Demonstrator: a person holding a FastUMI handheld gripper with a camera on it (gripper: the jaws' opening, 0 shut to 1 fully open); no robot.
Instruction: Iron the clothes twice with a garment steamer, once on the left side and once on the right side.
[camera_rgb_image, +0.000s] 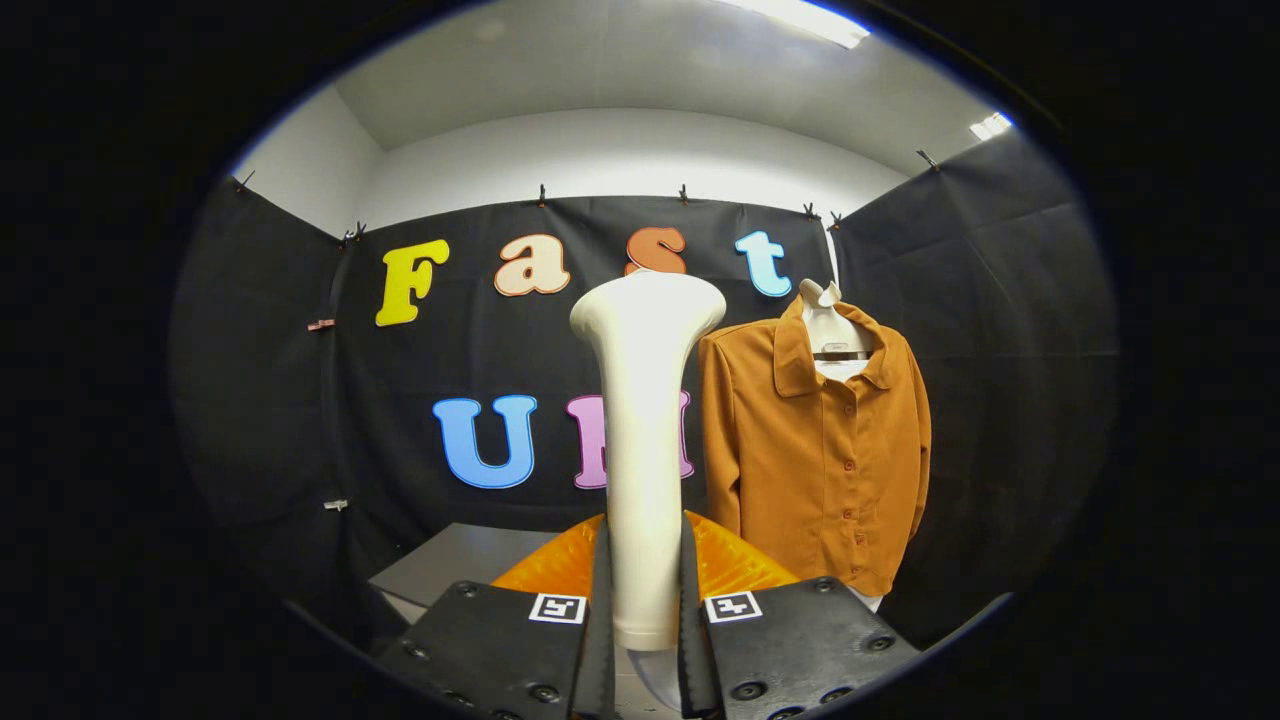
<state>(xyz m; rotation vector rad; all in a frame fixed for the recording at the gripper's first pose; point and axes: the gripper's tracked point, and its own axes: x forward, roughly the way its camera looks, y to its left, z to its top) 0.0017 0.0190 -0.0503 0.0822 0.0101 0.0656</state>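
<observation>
Right up close, the gripper (645, 610) has its two fingers clamped on the handle of the garment steamer (645, 440), pressing it from both sides, low on the shaft. The steamer stands upright between them, a smooth, hard, pale body flaring into a wide head up top. That looks top-heavy and a bit slick, so the low hold could let it swing; a firm squeeze on the narrow shaft seems wise. Behind the fingers sits a grey table (450, 565), one corner showing. Beyond, to the right, hangs the orange shirt (820, 450) on a hanger (838, 340), soft, light, free to sway when pushed.
</observation>
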